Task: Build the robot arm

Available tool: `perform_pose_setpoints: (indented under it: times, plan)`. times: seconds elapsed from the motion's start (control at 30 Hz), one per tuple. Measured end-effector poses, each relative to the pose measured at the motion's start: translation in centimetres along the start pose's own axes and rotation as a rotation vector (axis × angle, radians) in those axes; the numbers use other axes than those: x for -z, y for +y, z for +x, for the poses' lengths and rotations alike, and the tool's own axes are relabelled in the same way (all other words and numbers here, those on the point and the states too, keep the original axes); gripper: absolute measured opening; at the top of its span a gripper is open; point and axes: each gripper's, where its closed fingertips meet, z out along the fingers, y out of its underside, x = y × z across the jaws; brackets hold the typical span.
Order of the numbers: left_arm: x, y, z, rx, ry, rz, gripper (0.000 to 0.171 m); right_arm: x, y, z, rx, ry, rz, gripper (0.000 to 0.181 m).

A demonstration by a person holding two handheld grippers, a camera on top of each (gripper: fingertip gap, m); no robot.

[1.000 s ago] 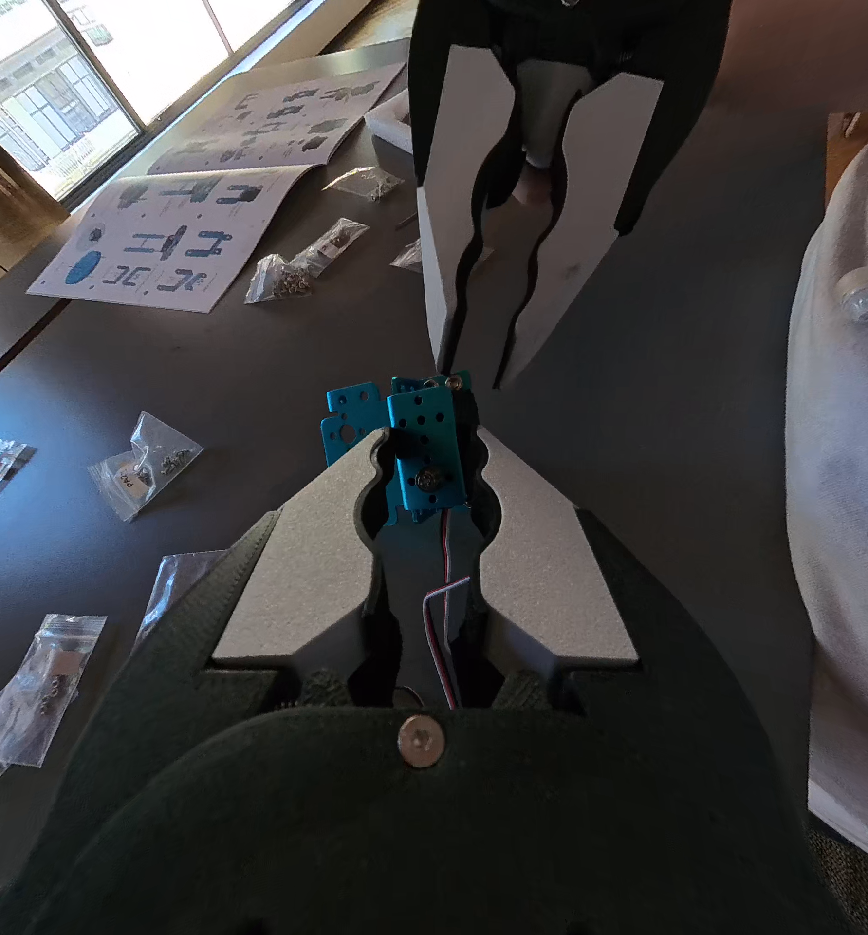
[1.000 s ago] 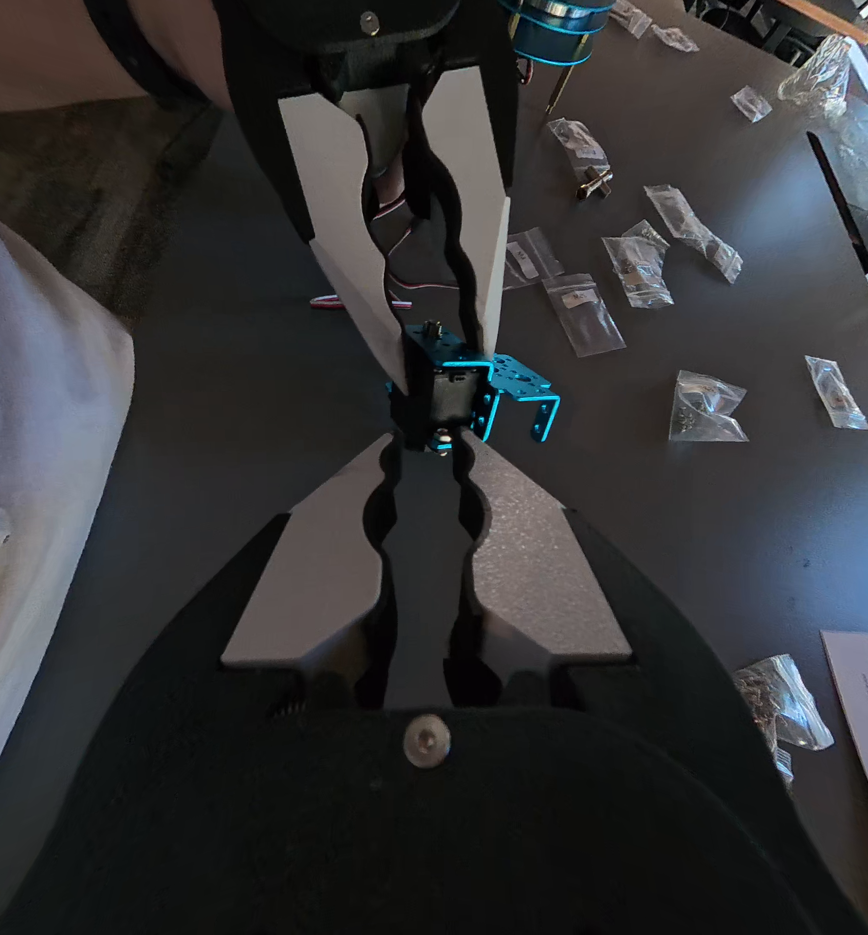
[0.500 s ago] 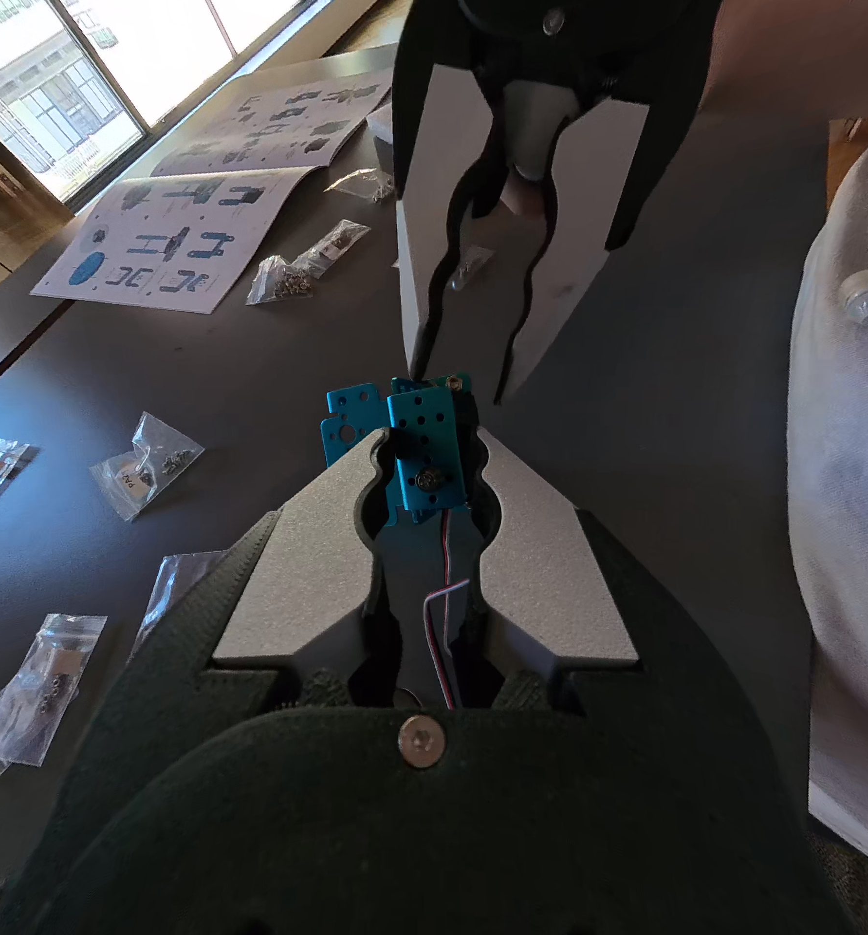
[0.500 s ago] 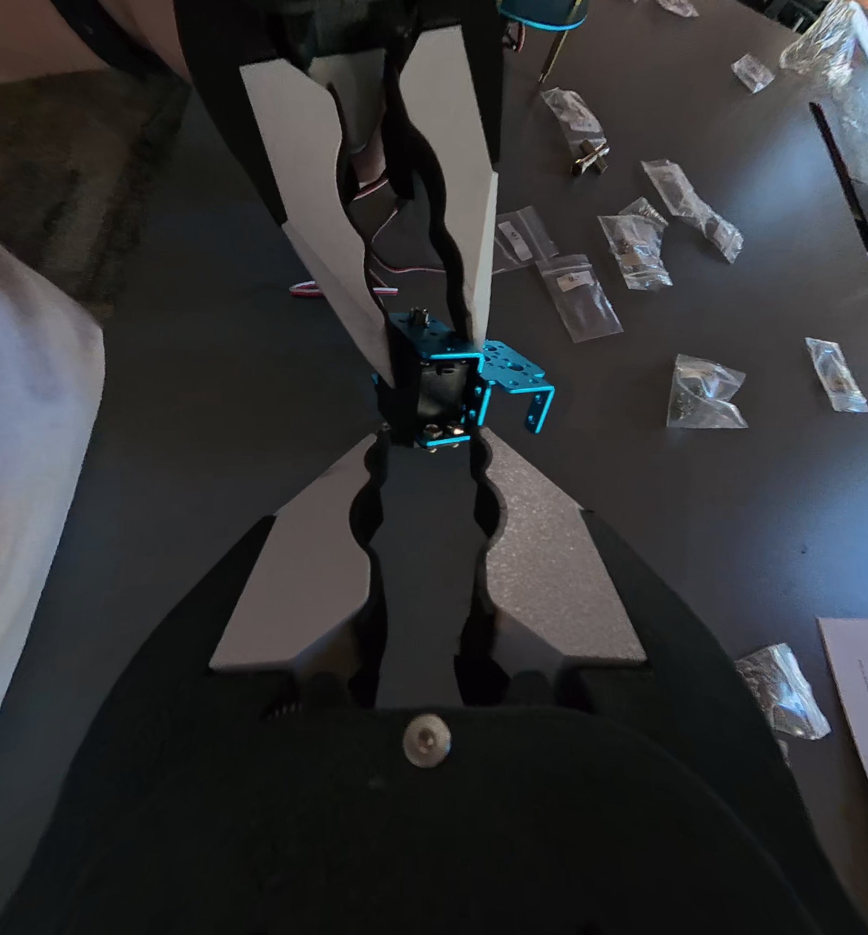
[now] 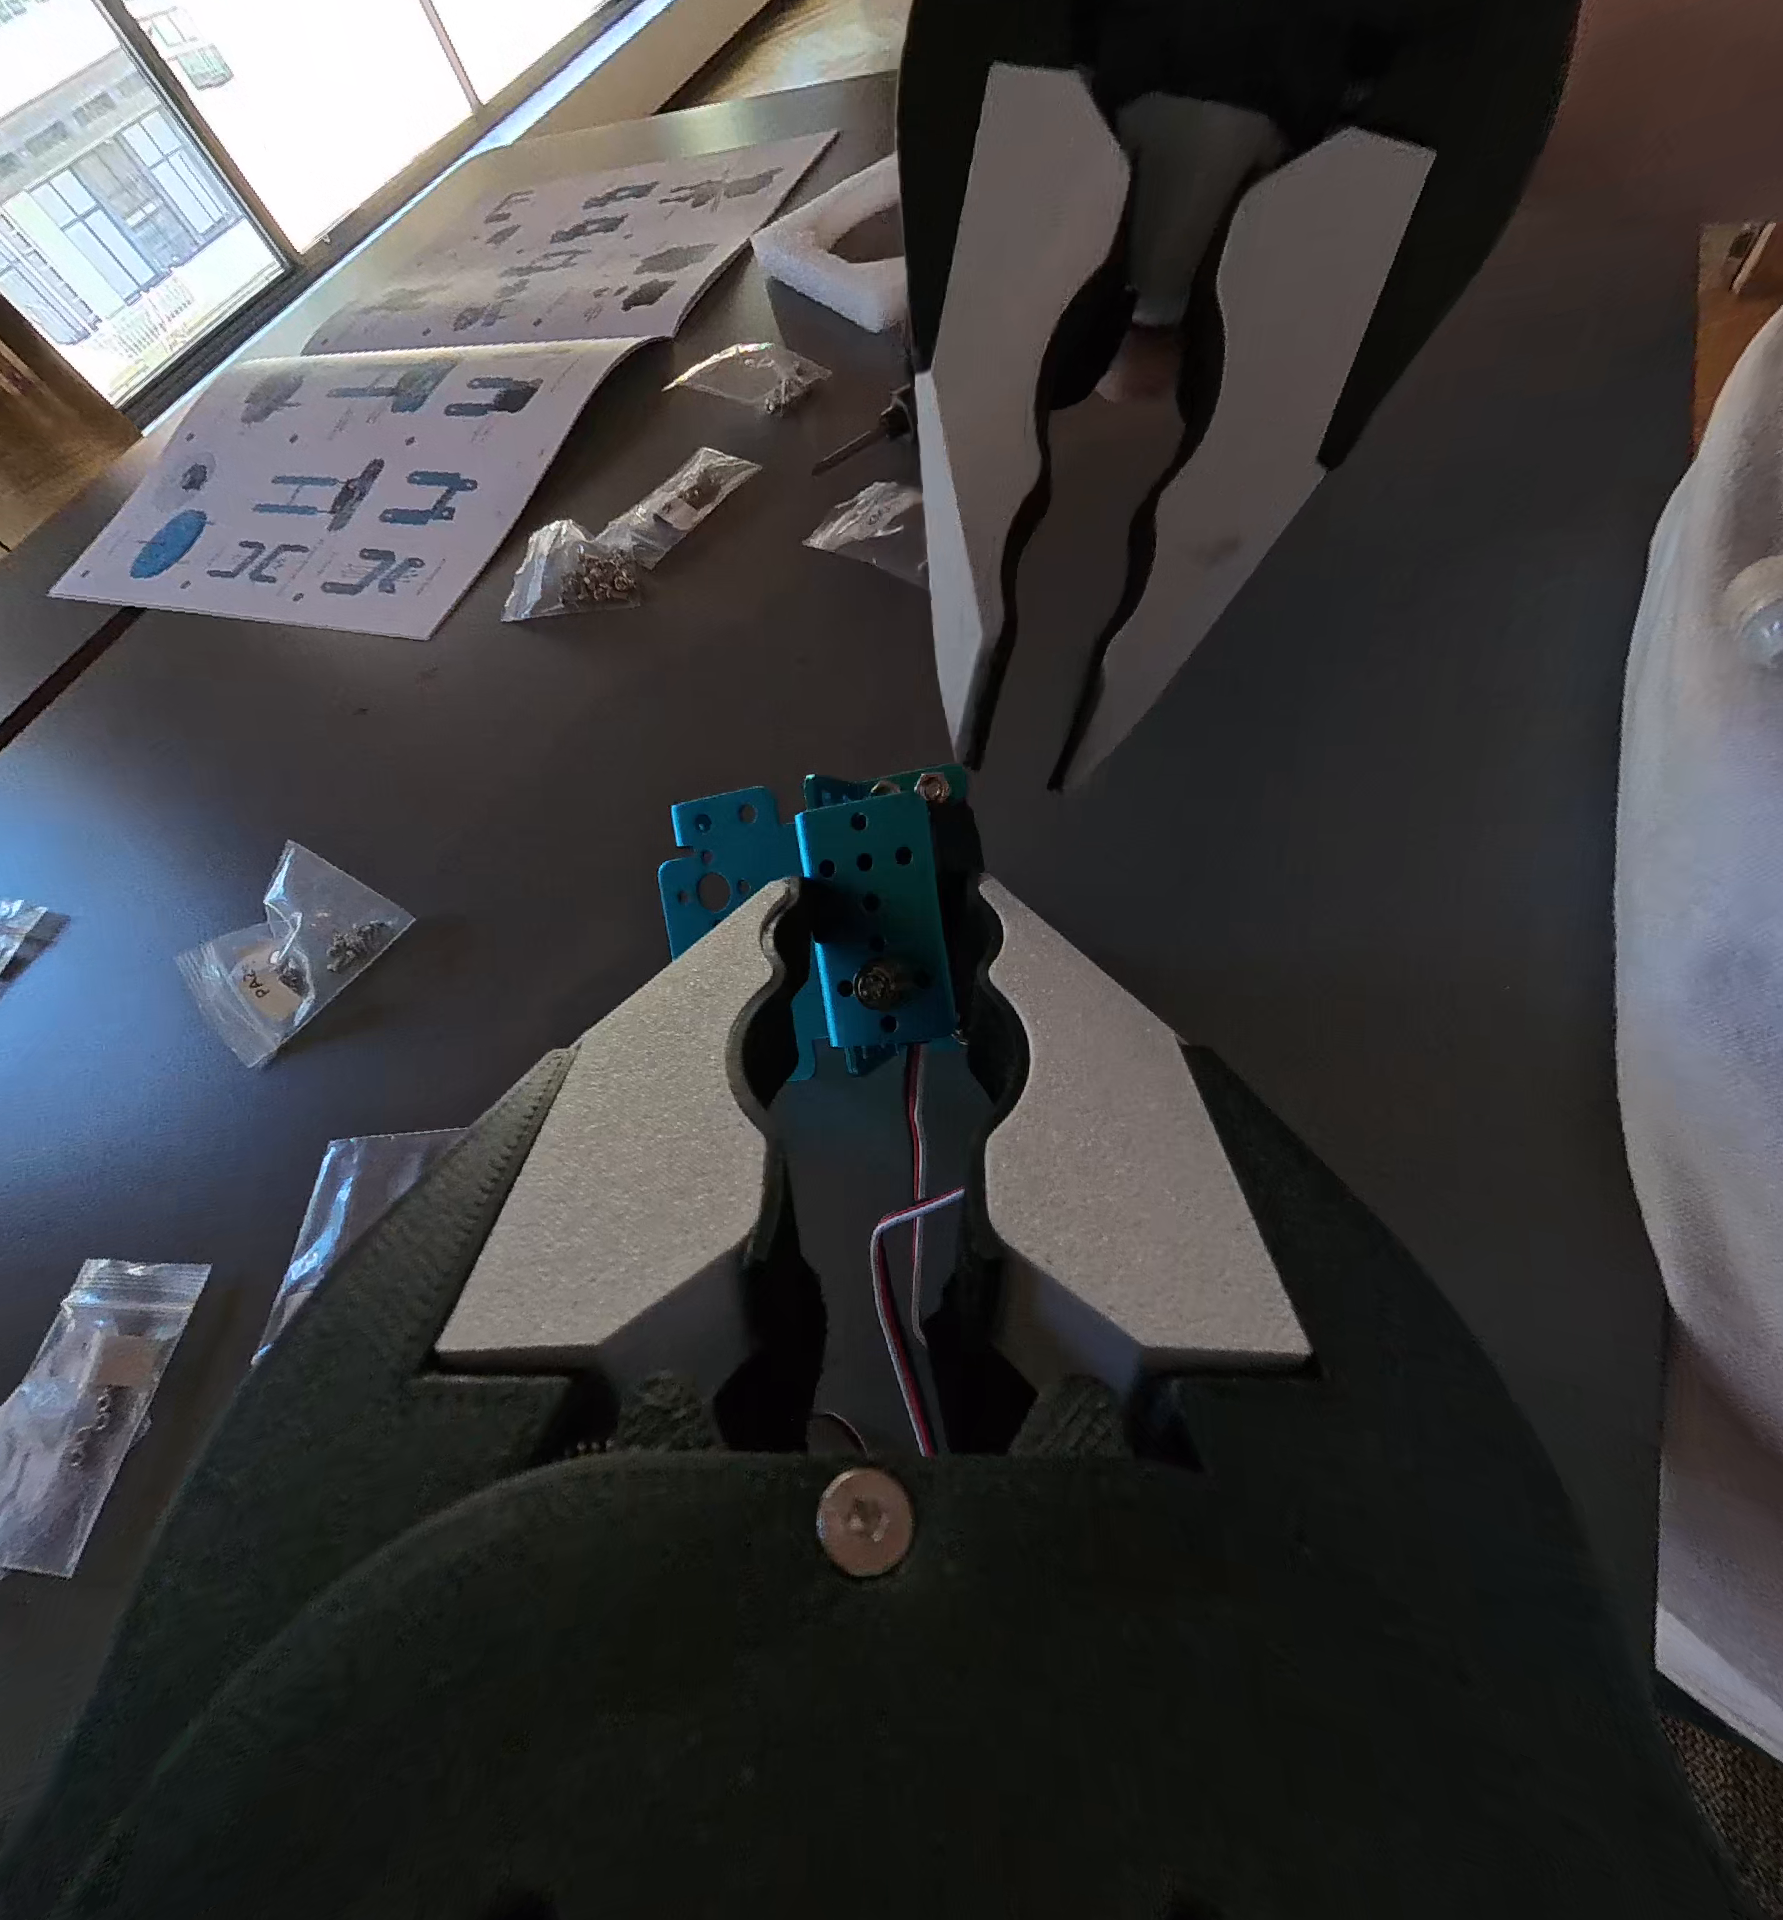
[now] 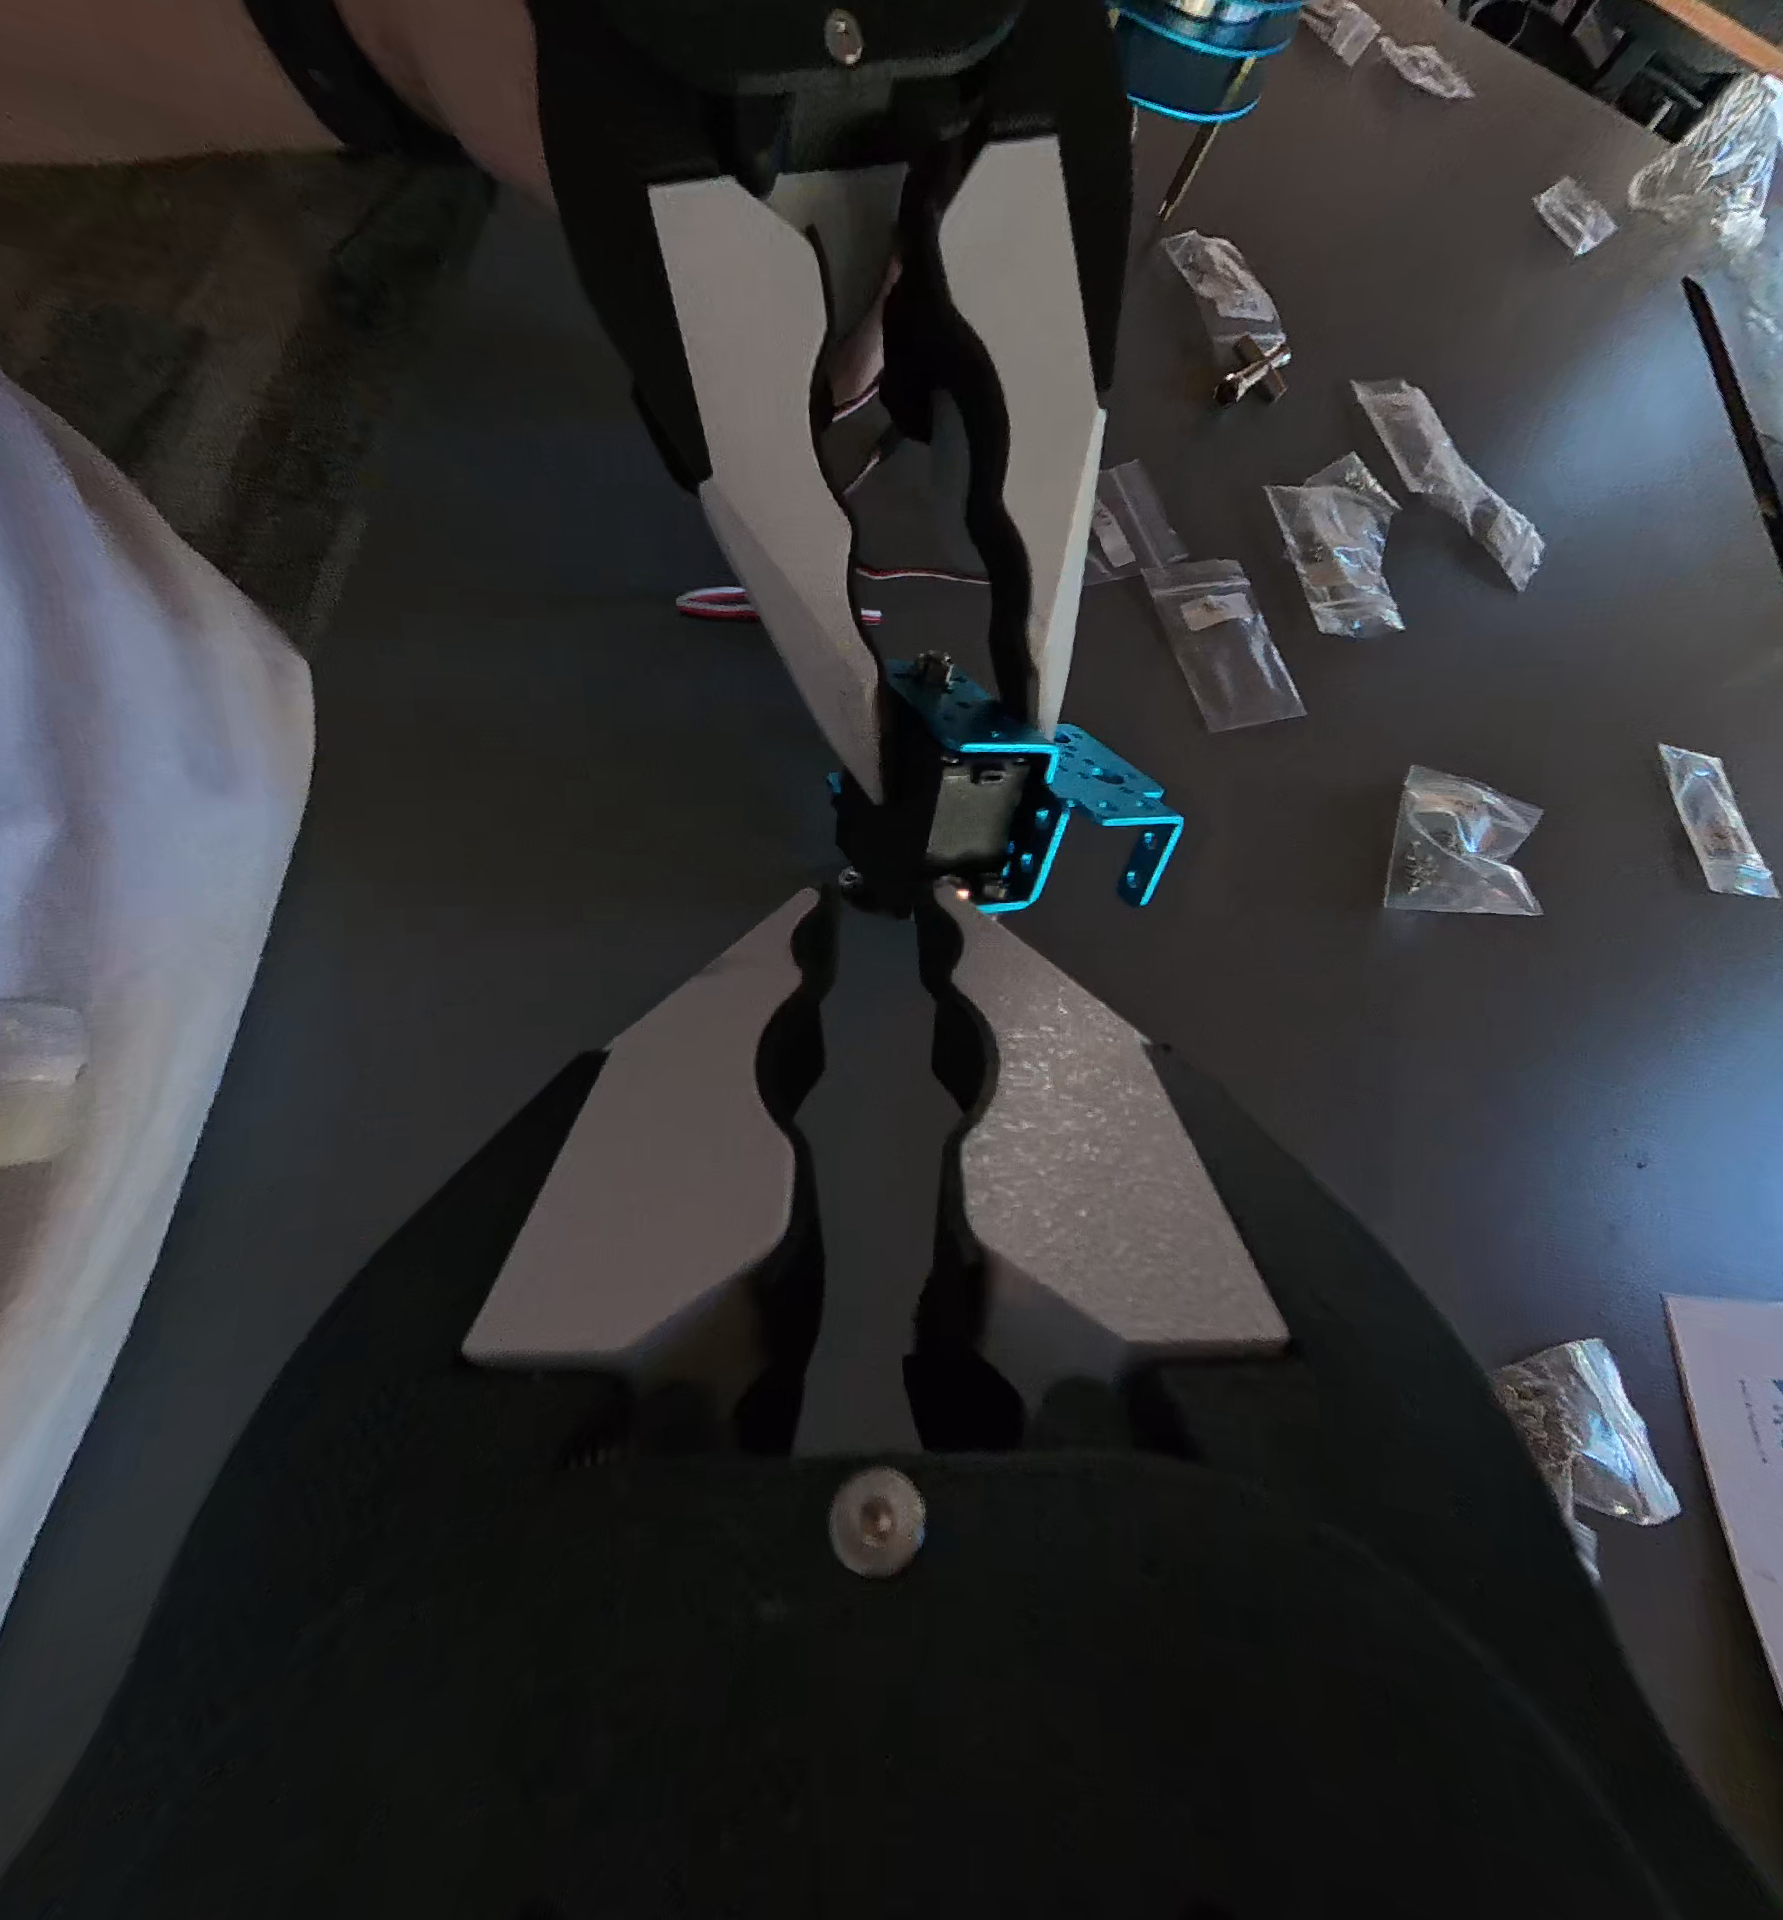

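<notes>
Two views. Left wrist view: left gripper clamped on a blue servo bracket, held upright above the table, fingers closed to the bracket's width. Screw head visible on the bracket face; servo wire trailing back between the fingers. Right gripper pointing down from the far side, tips just beside the bracket's top corner, narrowly parted, empty. Instruction booklet near the far left edge, hardware bags along the left side.

Right wrist view: right gripper fingers slightly apart, tips at the bracket's near end, gripping nothing visible. Black servo body seated in the bracket, pinched from above by the left gripper. More bags toward the right edge.
</notes>
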Motion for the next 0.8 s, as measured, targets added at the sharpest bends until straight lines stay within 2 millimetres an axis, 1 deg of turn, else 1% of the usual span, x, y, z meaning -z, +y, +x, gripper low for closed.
perform_pose_setpoints:
  times: [0.03, 0.13, 0.27, 0.37, 0.5, 0.67, 0.77, 0.8]
  plan:
    - [0.0, 0.0, 0.0, 0.0, 0.0, 0.0, 0.029, 0.1, -0.2, 0.1, -0.004, 0.006, 0.007, 0.014]
    - [0.0, 0.0, 0.0, -0.003, 0.0, -0.001, 0.029, -0.1, -0.1, 0.6, -0.014, 0.028, -0.003, 0.029]
    - [0.0, 0.0, 0.0, -0.002, 0.001, -0.003, 0.029, -0.4, 0.2, 0.2, 0.0, 0.025, -0.021, 0.03]
    - [0.0, 0.0, 0.1, -0.008, -0.001, -0.005, 0.029, -0.3, 0.1, 0.5, -0.015, 0.031, -0.005, 0.03]
    - [0.0, 0.0, 0.0, -0.003, -0.004, -0.002, 0.029, -0.9, 0.5, 0.9, -0.038, 0.028, -0.023, 0.038]
    - [0.0, 0.0, 0.1, -0.005, -0.002, 0.0, 0.029, -0.7, 0.5, 0.6, -0.011, 0.027, -0.03, 0.036]
    - [0.1, 0.0, 0.0, 0.002, -0.006, 0.001, 0.029, -0.4, 0.1, 0.4, -0.007, 0.013, -0.016, 0.026]
    - [0.1, 0.0, 0.0, 0.005, -0.005, 0.002, 0.029, -0.4, 0.0, 0.6, -0.007, 0.025, -0.012, 0.027]
